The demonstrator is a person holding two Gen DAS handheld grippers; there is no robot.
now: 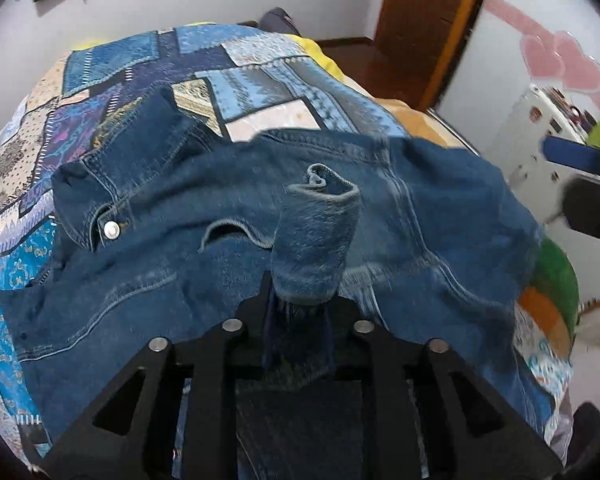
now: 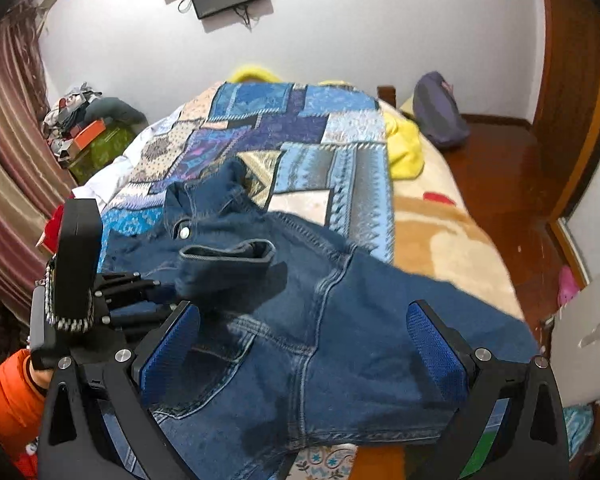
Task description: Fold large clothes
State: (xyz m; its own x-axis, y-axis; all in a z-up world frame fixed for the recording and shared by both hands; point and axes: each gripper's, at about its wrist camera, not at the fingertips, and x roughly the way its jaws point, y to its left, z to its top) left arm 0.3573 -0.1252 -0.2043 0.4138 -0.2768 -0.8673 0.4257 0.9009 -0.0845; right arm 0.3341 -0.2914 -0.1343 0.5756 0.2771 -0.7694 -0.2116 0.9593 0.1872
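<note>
A dark blue denim jacket (image 1: 440,216) lies spread on the patchwork bedspread (image 1: 148,64). My left gripper (image 1: 300,304) is shut on the jacket's sleeve cuff (image 1: 316,236), which stands up as a rolled tube above the jacket. In the right wrist view the same cuff (image 2: 228,260) is held up at the left by the left gripper (image 2: 152,288). My right gripper (image 2: 304,344) is open, its blue pads (image 2: 168,352) spread either side of the jacket's lower body (image 2: 340,340), just above it. The collar and a metal button (image 2: 185,233) lie farther back.
The bed (image 2: 440,216) has a yellow blanket (image 2: 404,148) and a purple bag (image 2: 440,112) at its far right. Boxes and clutter (image 2: 88,136) stand at the left by a curtain. A wooden door (image 2: 572,80) and floor lie at the right. White furniture (image 1: 540,140) stands beside the bed.
</note>
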